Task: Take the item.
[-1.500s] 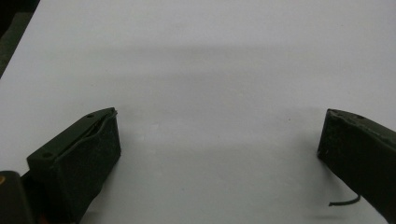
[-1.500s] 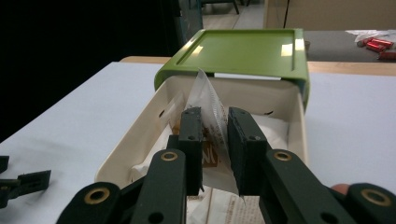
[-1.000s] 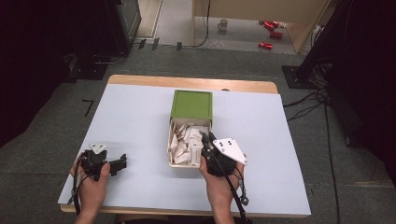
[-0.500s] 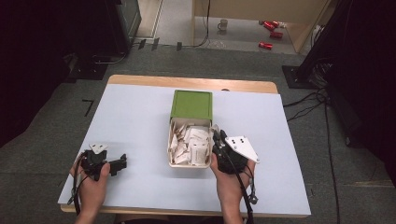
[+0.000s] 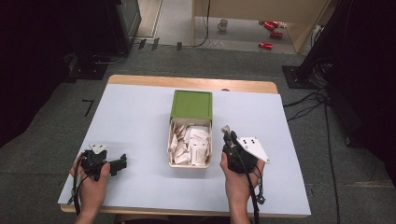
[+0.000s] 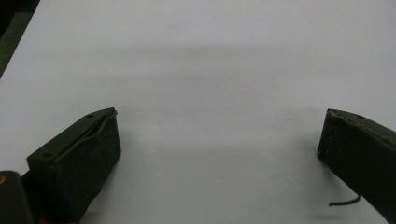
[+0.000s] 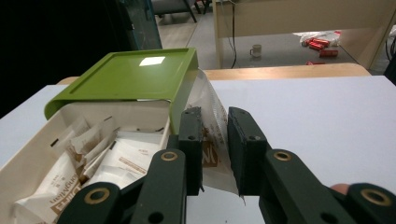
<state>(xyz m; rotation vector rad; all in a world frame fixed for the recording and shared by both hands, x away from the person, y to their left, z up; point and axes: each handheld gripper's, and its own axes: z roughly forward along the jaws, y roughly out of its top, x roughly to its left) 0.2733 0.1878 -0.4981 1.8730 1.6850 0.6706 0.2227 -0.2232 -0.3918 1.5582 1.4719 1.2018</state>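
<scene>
My right gripper (image 7: 215,149) jaws clamped on white sachet (image 7: 211,140), held just right of open box (image 5: 173,161) of sachets, green lid (image 5: 192,104) slid back. My left gripper (image 5: 122,162) low near front-left of white surface (image 5: 135,116), jaws spread wide, holding nothing.

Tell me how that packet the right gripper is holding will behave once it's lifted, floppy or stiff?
Probably floppy: the packet looks like thin film, crinkled where the right gripper pinches it. Likely light, since it stands upright from one small pinch. Its smooth surface might slip.
</scene>
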